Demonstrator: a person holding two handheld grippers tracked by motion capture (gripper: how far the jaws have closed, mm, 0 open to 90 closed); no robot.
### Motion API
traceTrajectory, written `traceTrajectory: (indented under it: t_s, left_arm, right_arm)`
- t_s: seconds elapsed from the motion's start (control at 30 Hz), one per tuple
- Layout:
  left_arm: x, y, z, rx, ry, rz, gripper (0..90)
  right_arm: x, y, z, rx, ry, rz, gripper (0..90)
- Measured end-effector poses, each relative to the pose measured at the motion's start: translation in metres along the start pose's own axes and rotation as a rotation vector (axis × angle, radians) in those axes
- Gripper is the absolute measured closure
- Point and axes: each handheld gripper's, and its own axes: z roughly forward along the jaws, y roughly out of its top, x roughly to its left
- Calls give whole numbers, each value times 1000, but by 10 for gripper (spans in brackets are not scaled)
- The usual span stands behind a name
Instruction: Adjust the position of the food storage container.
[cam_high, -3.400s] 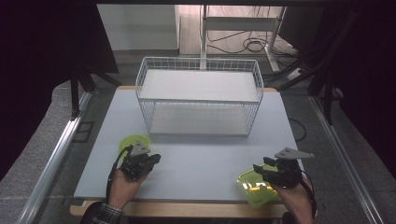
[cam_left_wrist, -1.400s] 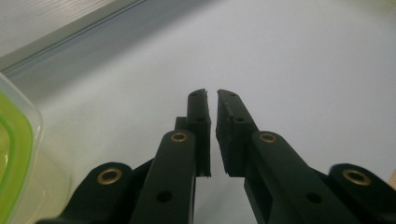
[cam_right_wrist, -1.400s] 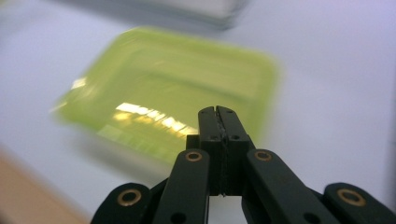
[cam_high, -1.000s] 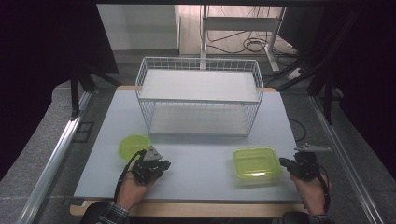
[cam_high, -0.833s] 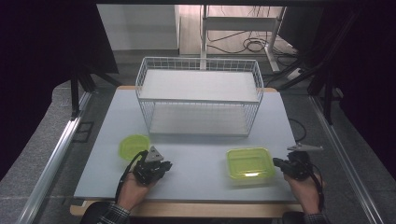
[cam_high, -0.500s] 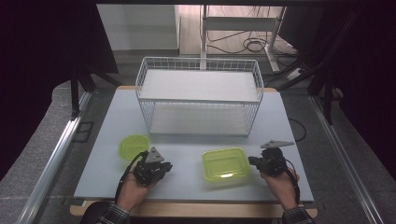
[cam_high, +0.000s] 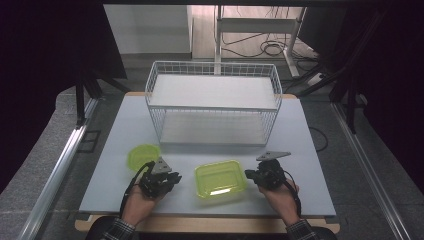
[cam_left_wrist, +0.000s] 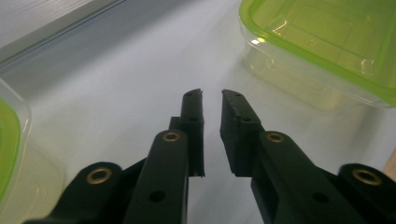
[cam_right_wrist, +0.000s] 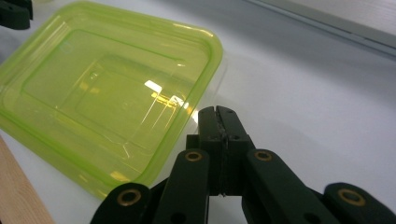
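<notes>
On the white table (cam_high: 300, 150), the right tongs (cam_high: 248, 174), jaws pressed together on nothing, touch the rectangular green-lidded container (cam_high: 220, 178); the left tongs (cam_left_wrist: 212, 95), just opening to a narrow empty gap, rest beside it. The high view adds a round green container (cam_high: 142, 154) and wire basket (cam_high: 212, 102).

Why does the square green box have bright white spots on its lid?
Glare from overhead light: in the right gripper view white patches sit on the square green box; in the high view one bright streak shows on it; in the left gripper view, a small glint at its rim.
</notes>
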Motion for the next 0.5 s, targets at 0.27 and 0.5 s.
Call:
traceTrajectory:
  t_s: [0.27,0.5]
  left_arm:
    - [1,-4,3,7,17,42,480]
    - [1,-5,6,2,13,33,285]
  right_arm:
    - [-10,-11,-11,-46,-16,-12,397]
    - [-15,-13,-11,-71,-28,-11,202]
